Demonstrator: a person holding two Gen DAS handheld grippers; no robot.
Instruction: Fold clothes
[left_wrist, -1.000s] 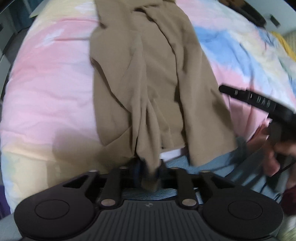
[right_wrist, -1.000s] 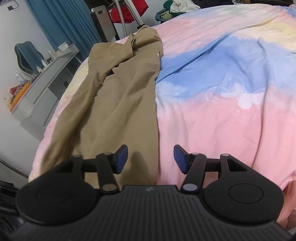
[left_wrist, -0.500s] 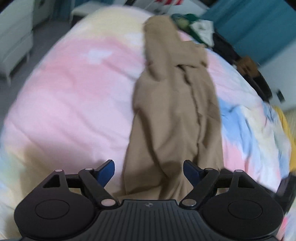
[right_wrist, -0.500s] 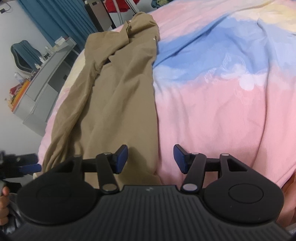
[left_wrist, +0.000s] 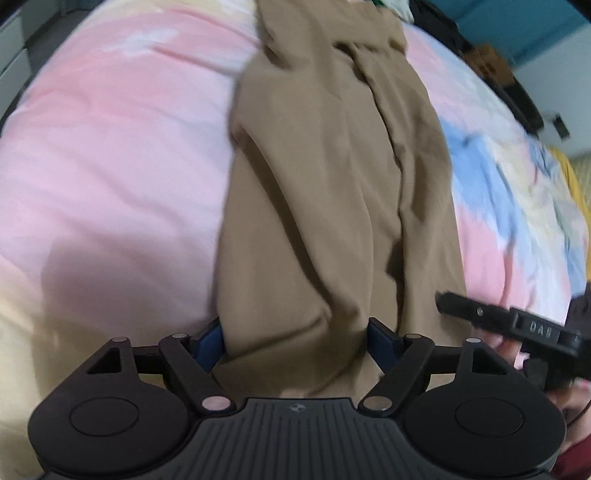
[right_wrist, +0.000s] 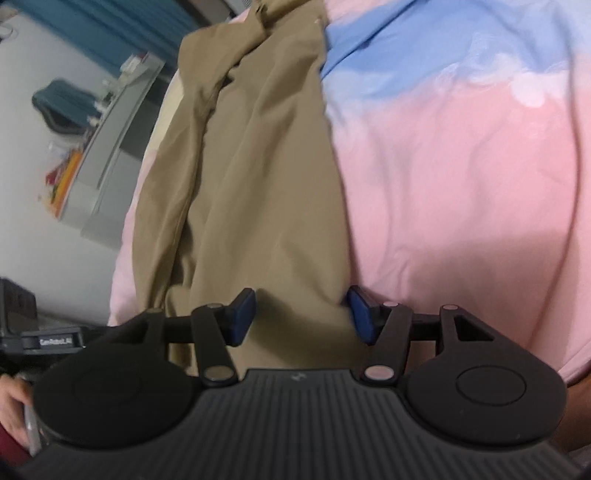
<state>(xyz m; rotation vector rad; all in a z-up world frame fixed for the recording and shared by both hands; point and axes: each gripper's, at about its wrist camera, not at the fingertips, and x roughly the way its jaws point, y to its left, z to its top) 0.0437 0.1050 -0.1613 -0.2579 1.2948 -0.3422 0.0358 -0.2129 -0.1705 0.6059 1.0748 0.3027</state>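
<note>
Trousers (left_wrist: 332, 206) of tan cloth lie lengthwise on the bed (left_wrist: 110, 166), their near hem bunched at its near edge and their far end rumpled toward the far side.

Nearest, the left claw (left_wrist: 295, 345) stands open; its jaws have just been closing a little, the near hem lies between them, and whether the blue pads (left_wrist: 207, 347) yet press on the cloth cannot be told. A closure here could likely catch only the top layer of the bunched hem, so the lower leg would slide out when lifted.

The right claw (right_wrist: 299, 317) is also spread wide over the hem's right edge (right_wrist: 332, 280), gripping nothing. Its right pad sits at the very border of the cloth, so it may pinch the pink bedcover along with the trousers.

Farther off, the two legs lie loosely stacked with a long crease (left_wrist: 395, 155) between them; uneven pulls would probably skew the fold. The rumpled far end could drag.
</note>
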